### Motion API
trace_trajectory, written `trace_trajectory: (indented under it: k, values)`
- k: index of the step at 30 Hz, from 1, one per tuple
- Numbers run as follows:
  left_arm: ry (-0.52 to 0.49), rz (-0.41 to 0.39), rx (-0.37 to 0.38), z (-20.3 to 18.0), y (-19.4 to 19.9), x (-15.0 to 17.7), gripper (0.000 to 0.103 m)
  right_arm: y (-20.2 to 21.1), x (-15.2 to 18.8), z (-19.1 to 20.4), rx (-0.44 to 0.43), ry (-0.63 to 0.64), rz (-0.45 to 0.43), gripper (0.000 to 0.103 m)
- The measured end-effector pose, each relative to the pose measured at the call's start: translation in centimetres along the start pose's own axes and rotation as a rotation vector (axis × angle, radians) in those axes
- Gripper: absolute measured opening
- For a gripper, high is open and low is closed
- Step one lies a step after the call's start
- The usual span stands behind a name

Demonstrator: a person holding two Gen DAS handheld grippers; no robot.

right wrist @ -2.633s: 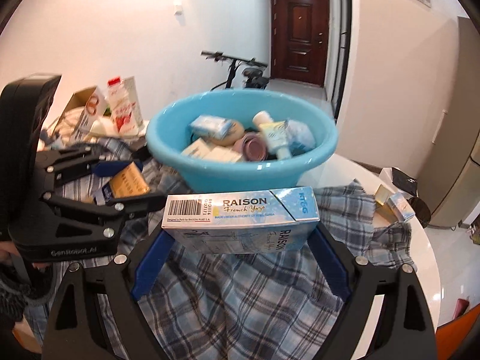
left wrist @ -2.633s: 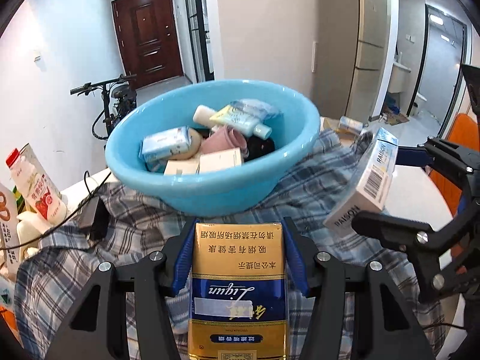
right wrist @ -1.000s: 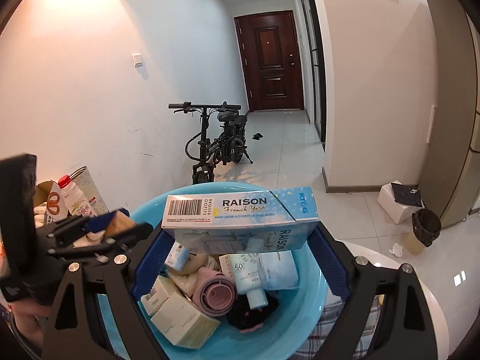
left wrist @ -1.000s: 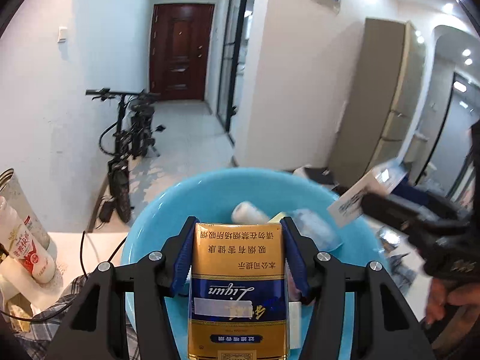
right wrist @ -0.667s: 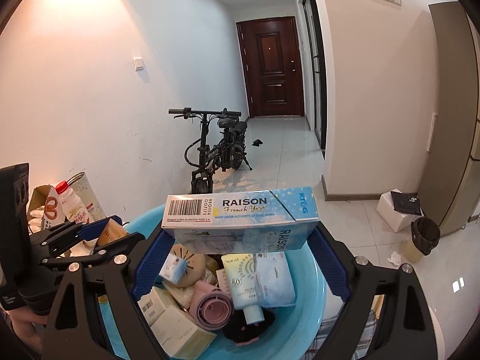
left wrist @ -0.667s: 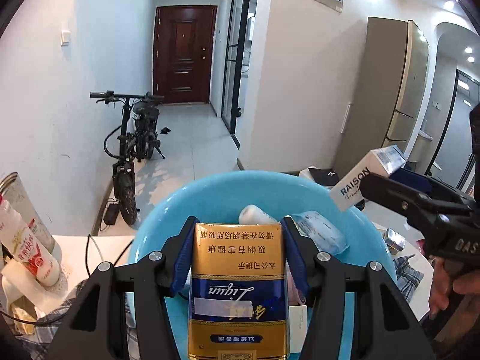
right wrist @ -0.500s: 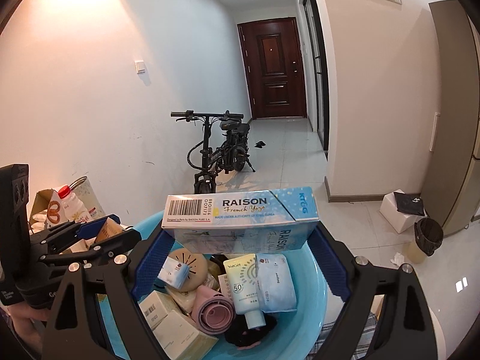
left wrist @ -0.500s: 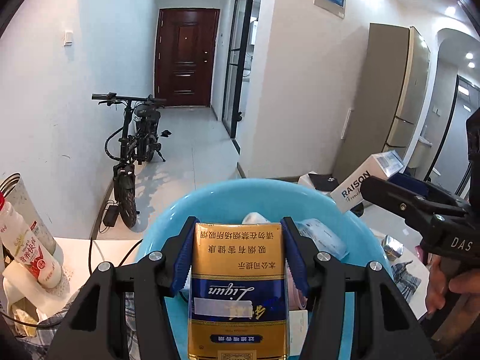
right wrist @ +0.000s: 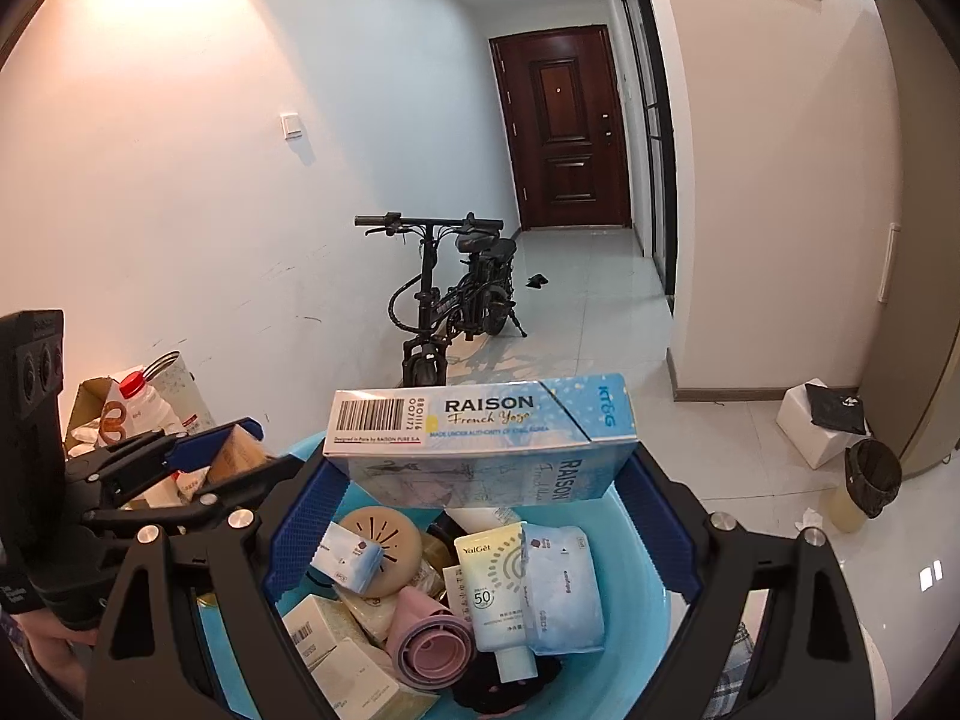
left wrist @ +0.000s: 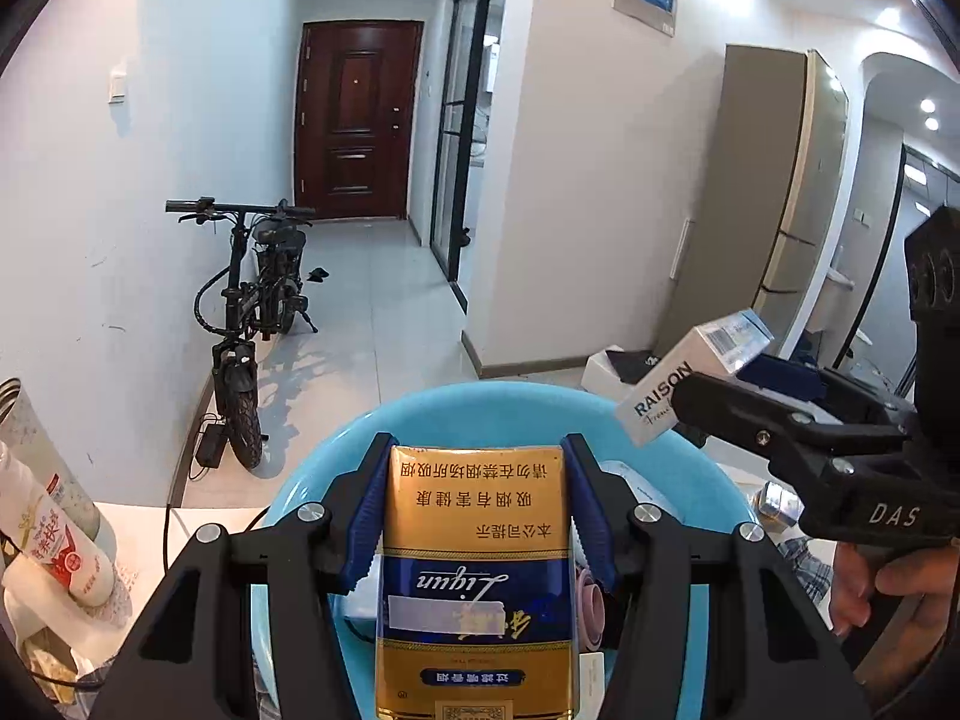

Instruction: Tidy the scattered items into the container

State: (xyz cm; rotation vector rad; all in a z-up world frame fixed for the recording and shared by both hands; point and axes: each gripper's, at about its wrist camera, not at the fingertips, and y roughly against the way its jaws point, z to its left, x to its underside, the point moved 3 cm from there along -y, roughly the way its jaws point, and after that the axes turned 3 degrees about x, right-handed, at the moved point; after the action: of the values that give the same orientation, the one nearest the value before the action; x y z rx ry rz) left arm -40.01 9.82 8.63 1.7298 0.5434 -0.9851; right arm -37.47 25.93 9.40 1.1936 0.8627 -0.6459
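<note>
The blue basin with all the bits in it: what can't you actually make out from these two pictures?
- Left wrist view: most of the basin interior, hidden behind the gold pack in the left gripper.
- Right wrist view: the basin's far inside, covered by the Raison box in the right gripper.
- Right wrist view: small print on the sunscreen tube, too small.
- Both views: the basin's near rim, cut off by the bottom edge.
</note>
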Motion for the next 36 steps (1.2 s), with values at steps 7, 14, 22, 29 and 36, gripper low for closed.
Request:
trace_trajectory:
  k: [7, 14, 22, 29, 36]
  values:
    - [0.005, 0.002, -0.002, 0.0, -0.8, -0.2, 0.057, 0.2, -0.6, -0.5, 0.005, -0.009, -0.019, 0.089]
    - [0.006, 0.031, -0.01, 0.2, -1.6, 0.0, 0.057, 0.2, -0.5, -0.7, -0.001, -0.014, -0.013, 0.089]
    - [0.035, 0.038, 0.0, 0.8, -2.0, 0.1, 0.07, -0.4, -0.3, -0.1, -0.004, 0.007, 0.012, 0.089]
    - [0.038, 0.037, -0.029, 1.0, -1.8, 0.1, 0.089, -0.5, -0.4, 0.0, 0.001, 0.008, 0.011, 0.089]
    - [-0.099, 0.101, -0.164, -0.4, -3.1, 0.9, 0.09, -0.8, -0.4, -0.9, 0.002, -0.039, 0.003, 0.089]
